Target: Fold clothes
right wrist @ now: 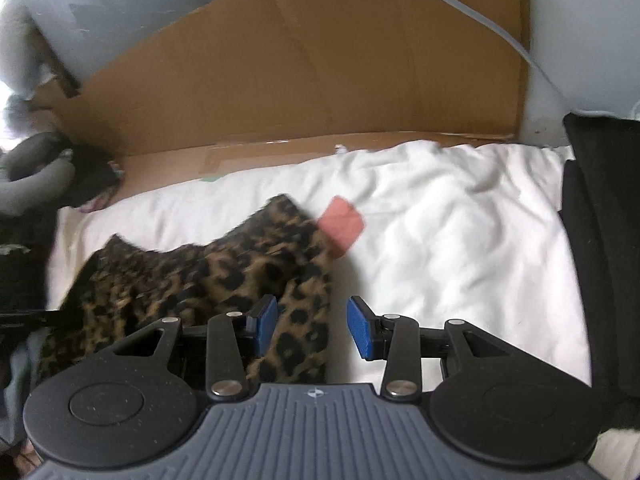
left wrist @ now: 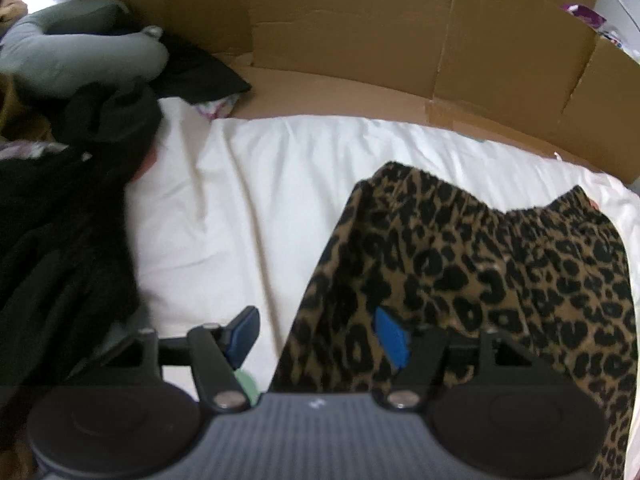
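Observation:
A leopard-print garment (left wrist: 480,272) lies on a white sheet (left wrist: 248,184), its gathered waistband toward the far side. It also shows in the right wrist view (right wrist: 208,280), with a pink tag (right wrist: 342,226) at its far right corner. My left gripper (left wrist: 320,334) is open over the garment's left edge, one blue pad over the sheet and one over the cloth. My right gripper (right wrist: 312,326) is open over the garment's right edge, the cloth lying between its blue pads (right wrist: 362,332). Neither holds anything.
Brown cardboard walls (left wrist: 360,40) stand behind the sheet. A pile of dark clothes (left wrist: 60,240) and a grey-green garment (left wrist: 72,52) lie at the left. A black cloth (right wrist: 604,240) lies at the right edge in the right wrist view.

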{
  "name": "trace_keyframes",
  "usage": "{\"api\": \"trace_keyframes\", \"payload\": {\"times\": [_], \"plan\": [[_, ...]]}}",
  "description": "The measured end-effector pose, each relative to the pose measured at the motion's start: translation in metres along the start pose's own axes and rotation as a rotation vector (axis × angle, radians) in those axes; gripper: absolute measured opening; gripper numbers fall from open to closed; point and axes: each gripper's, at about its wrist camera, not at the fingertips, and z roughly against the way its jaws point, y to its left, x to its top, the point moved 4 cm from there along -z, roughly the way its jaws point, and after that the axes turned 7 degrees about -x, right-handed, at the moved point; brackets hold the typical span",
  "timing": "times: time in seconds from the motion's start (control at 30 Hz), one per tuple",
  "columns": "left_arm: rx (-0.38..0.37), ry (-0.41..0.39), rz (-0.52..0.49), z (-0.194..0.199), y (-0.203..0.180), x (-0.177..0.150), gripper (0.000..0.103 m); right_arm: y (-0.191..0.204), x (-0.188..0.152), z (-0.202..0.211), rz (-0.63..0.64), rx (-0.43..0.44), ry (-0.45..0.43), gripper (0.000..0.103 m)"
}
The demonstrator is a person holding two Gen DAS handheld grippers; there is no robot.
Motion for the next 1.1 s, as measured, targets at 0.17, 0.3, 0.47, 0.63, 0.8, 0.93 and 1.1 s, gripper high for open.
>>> {"api": "trace_keyframes", "payload": {"times": [0.17,0.3,0.47,0.63,0.8,0.93,1.1], "plan": [[-0.002,-0.045,-0.030,0.031,-0.006,-0.020,0.070,0.005,-0.012,0.015,-0.009,0.041,-0.011,0.046],[0.008,-0.077,-0.045,0.055,-0.015,-0.035,0.071,0.004,-0.024,0.025,-0.015,0.053,-0.012,0.048],[-0.042,-0.111,-0.049,0.083,-0.032,-0.057,0.073,0.003,-0.044,0.040,-0.015,0.069,-0.002,0.050],[-0.062,-0.146,-0.041,0.101,-0.040,-0.079,0.073,0.000,-0.058,0.054,-0.030,0.091,0.007,0.050],[-0.031,-0.180,-0.014,0.113,-0.030,-0.105,0.074,0.003,-0.071,0.067,-0.019,0.107,0.009,0.050],[0.008,-0.206,0.009,0.114,-0.008,-0.125,0.074,0.006,-0.084,0.073,-0.019,0.125,0.027,0.050],[0.010,-0.222,0.095,0.104,0.023,-0.151,0.071,0.010,-0.107,0.074,0.024,0.114,0.061,0.050]]}}
